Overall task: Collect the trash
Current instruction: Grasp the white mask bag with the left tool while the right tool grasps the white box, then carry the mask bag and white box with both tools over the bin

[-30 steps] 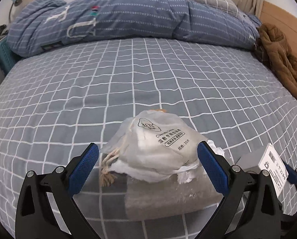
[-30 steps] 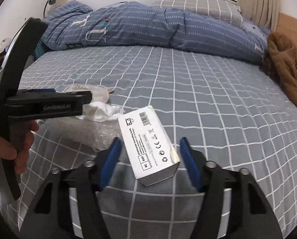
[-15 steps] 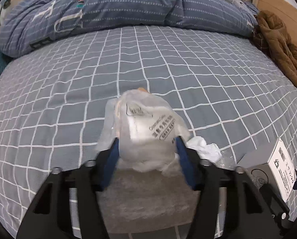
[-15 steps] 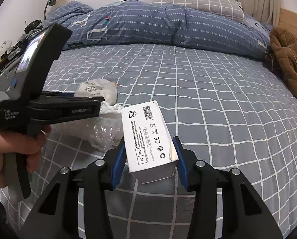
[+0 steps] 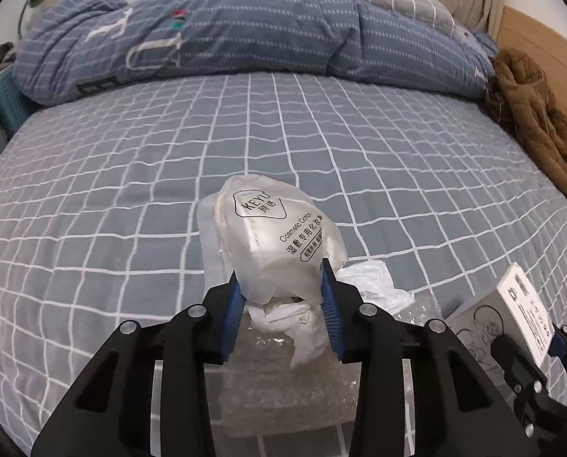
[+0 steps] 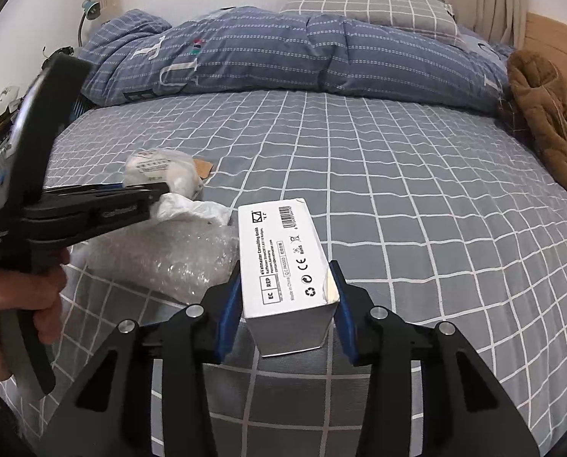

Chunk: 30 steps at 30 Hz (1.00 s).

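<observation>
My left gripper (image 5: pixel 281 285) is shut on a white plastic cosmetic-cotton bag (image 5: pixel 272 240) and holds it above the bed; the bag also shows in the right wrist view (image 6: pixel 161 171). My right gripper (image 6: pixel 287 297) is shut on a white cardboard box (image 6: pixel 283 259), seen at the lower right in the left wrist view (image 5: pixel 512 316). A crumpled white tissue (image 5: pixel 371 282) and a sheet of bubble wrap (image 6: pixel 161 259) lie on the bed under and between the grippers. A small brown card (image 6: pixel 203 167) lies behind the bag.
The bed has a grey checked sheet (image 5: pixel 359 152). A rolled blue duvet (image 5: pixel 226 30) and a checked pillow (image 6: pixel 367 3) lie at the far end. A brown coat (image 6: pixel 550 114) is piled at the right edge. A bedside stand with clutter (image 6: pixel 2 114) is at the left.
My left gripper closed on the cotton bag and lifted it off the bed. My right gripper tightened on the white box and raised it slightly.
</observation>
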Available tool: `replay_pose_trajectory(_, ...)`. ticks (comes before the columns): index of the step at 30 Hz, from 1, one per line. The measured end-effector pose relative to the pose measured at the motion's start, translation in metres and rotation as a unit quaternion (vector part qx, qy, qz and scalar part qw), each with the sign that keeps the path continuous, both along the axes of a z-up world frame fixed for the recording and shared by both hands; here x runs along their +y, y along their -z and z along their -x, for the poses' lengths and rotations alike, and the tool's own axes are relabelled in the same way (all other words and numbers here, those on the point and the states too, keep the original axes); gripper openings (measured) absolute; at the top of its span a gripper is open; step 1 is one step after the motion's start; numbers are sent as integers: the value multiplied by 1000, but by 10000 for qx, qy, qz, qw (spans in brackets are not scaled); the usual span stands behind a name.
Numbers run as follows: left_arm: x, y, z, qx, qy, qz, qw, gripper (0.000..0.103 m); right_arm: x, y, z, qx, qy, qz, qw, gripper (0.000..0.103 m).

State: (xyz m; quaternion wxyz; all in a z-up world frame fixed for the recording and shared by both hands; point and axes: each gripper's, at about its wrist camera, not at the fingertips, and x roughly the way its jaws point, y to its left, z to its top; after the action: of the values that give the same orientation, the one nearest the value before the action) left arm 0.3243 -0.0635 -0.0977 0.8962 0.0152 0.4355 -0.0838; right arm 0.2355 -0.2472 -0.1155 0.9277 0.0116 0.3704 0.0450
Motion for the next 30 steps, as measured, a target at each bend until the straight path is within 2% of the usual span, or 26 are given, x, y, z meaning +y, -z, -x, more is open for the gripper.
replay_pose_trajectory(5,11,-17,24,-209,-84,145,9996,37,2,-10,6,-62,38,36,10000,38)
replay_pose_trajectory(13,17,-40,71,-548,-180,84,9983,37,0,-31,22,-194,63,8,9998,37)
replay_pose_trajectory(23,33,-47,115,-574,-351,287,9973,37,7,-48,48,-299,-1,-75,9995,38)
replay_pose_trajectory(30,29,-30,129,-583,-357,-30,9977,42,12,-39,65,-168,-55,26,9998,38)
